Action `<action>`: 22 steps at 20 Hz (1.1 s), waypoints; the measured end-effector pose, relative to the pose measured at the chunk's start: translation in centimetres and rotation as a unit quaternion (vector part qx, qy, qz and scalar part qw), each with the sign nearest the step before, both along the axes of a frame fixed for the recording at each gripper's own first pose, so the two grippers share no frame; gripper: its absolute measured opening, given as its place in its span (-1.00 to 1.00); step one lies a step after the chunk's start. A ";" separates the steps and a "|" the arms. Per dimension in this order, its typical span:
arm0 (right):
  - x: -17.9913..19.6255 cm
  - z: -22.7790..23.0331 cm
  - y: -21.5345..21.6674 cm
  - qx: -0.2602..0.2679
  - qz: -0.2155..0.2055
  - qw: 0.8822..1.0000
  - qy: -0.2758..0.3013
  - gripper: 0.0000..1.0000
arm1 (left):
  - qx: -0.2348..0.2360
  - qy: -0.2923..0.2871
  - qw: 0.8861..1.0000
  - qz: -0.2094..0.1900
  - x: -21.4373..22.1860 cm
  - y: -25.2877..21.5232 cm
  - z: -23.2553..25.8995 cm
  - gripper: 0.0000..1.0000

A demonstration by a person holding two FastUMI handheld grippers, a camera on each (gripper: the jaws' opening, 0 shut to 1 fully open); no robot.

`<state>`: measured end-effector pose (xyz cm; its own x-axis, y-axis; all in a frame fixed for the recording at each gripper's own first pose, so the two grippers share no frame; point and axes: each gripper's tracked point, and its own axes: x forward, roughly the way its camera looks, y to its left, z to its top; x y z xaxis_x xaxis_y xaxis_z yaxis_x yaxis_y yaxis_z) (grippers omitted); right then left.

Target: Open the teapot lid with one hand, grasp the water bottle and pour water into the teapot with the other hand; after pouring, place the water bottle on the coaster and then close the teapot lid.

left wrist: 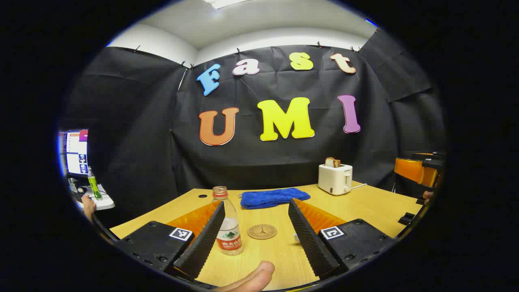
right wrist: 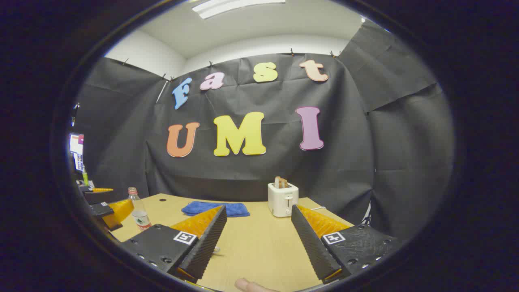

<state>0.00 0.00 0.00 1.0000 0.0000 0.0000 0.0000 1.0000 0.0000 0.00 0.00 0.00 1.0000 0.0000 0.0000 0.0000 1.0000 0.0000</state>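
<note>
Right gripper hovered over table, fingers spread wide. Toaster and blue towel beyond; water bottle far left.

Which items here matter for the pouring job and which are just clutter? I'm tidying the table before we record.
Job items: water bottle, uncapped, standing; coaster, bare, beside it; left gripper and right gripper, both open and holding nothing.

Clutter: blue towel, toaster with bread in it, wooden table.

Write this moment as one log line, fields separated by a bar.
left gripper: open, near bottle | right gripper: open, empty | bottle: upright, uncapped, beside coaster | pouring: not started
</note>
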 end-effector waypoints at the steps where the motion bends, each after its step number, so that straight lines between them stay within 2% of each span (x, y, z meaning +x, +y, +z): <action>1: 0.2 -0.4 0.6 -0.009 0.002 1.000 0.007 0.93 | 0.005 0.010 1.000 0.002 0.1 0.2 -0.3 0.97; 4: 0.6 -1.5 0.9 -0.007 0.010 1.000 0.024 0.96 | 0.005 0.025 1.000 -0.004 0.3 0.6 -1.3 0.97; 5: 0.8 -1.6 0.6 -0.001 0.009 1.000 0.025 0.90 | 0.003 0.032 0.999 -0.008 0.3 0.4 -1.8 0.97; 7: 1.1 -2.2 0.6 0.003 0.011 0.999 0.035 0.94 | 0.006 0.045 0.999 0.000 0.2 0.7 -2.4 0.98; 13: 1.3 -2.9 1.0 0.011 0.026 0.998 0.048 0.90 | 0.015 0.037 0.999 -0.011 -0.1 0.3 -1.9 0.97; 15: 1.4 -3.1 1.1 0.010 0.027 0.998 0.050 0.94 | 0.018 0.038 0.999 -0.005 0.1 0.9 -1.9 0.97; 19: 2.2 -4.8 2.0 -0.002 0.035 0.997 0.063 0.89 | 0.005 0.048 0.999 0.007 0.5 2.5 -2.6 0.97; 22: 3.2 -6.8 3.5 -0.010 0.054 0.996 0.071 0.90 | -0.003 0.060 0.998 0.017 0.9 3.7 -3.2 0.97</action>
